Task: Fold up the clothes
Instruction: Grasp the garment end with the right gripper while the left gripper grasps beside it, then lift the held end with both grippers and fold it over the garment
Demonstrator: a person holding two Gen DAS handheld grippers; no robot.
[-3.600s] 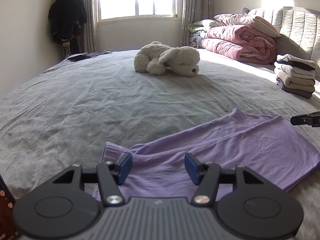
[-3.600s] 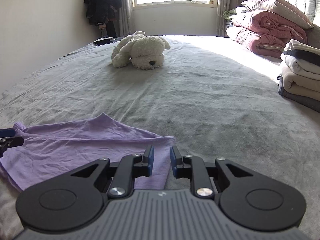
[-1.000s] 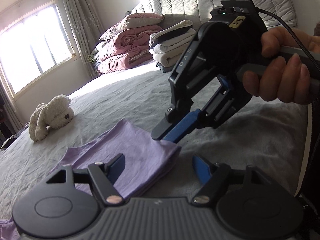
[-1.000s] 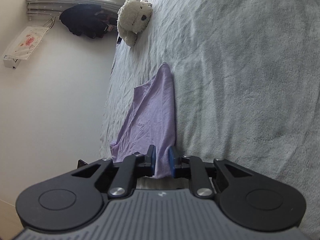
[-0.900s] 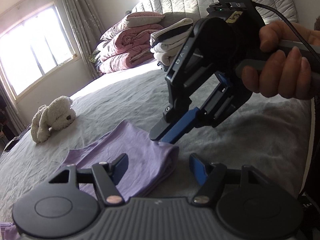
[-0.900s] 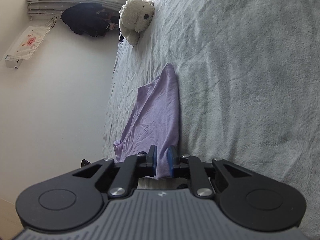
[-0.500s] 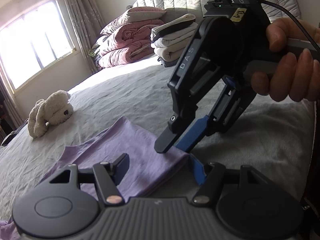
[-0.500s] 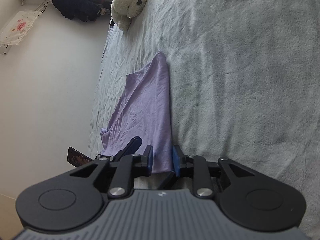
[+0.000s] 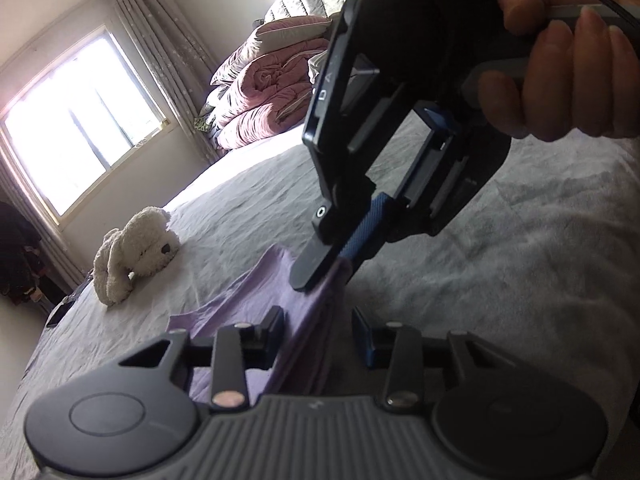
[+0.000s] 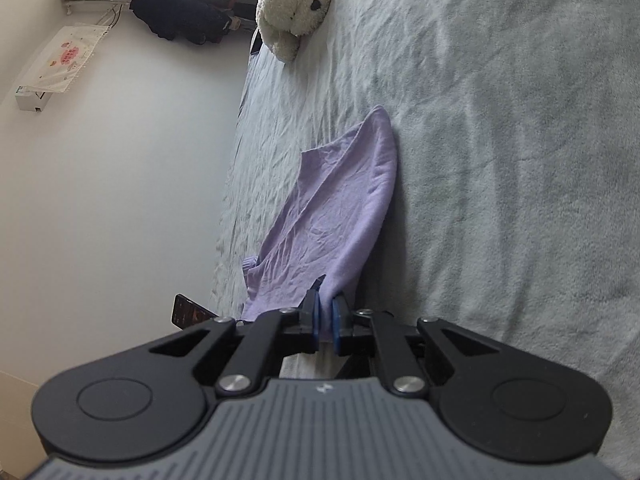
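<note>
One purple garment is counted on the one grey bed. One white plush dog is seen at 12 o'clock of it in the right wrist view. Two grippers are counted: left, right. One hand is visible. One window is seen.

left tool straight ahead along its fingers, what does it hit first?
Probably the purple garment, whose raised folded edge already lies between the left tool's closing jaws. Just beyond, the right tool pinches the same edge. Depth is uncertain through the fisheye.
</note>
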